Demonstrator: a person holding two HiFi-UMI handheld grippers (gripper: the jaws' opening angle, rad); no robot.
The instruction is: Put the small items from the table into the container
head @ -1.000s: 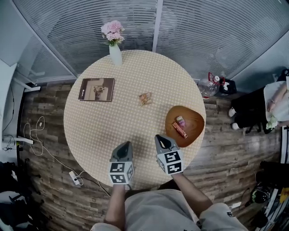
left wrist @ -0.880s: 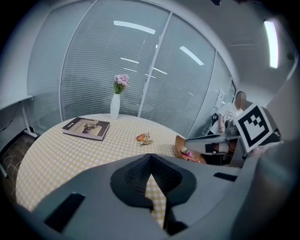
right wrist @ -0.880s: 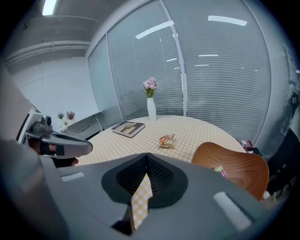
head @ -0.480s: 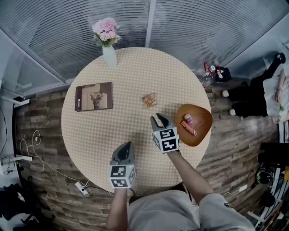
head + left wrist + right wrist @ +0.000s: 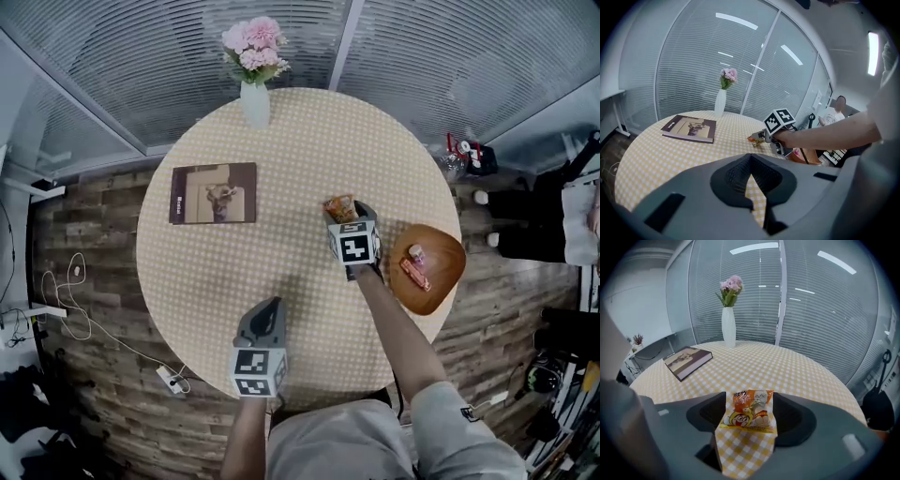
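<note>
An orange snack packet (image 5: 339, 207) lies on the checked round table (image 5: 216, 281), right of centre. My right gripper (image 5: 349, 214) has reached it. In the right gripper view the packet (image 5: 750, 411) lies flat between the jaws, which are opening, and my right gripper (image 5: 749, 401) is not pressing on it. A wooden bowl (image 5: 442, 274) at the table's right edge holds a pink-wrapped sweet (image 5: 415, 253) and a red bar (image 5: 412, 274). My left gripper (image 5: 270, 309) hovers near the front edge, shut and holding nothing; its tips (image 5: 750, 161) meet over bare cloth.
A white vase of pink flowers (image 5: 255, 101) stands at the far edge, and a book (image 5: 214, 193) lies at the left. The left gripper view shows the packet (image 5: 757, 138) and the bowl (image 5: 806, 157) beyond my right arm. Bags and a bottle (image 5: 455, 159) sit on the floor at the right.
My right gripper has travelled from beside the bowl, up and left across the table, to the snack packet, and its jaws have opened. The left gripper has shifted slightly near the front edge.
</note>
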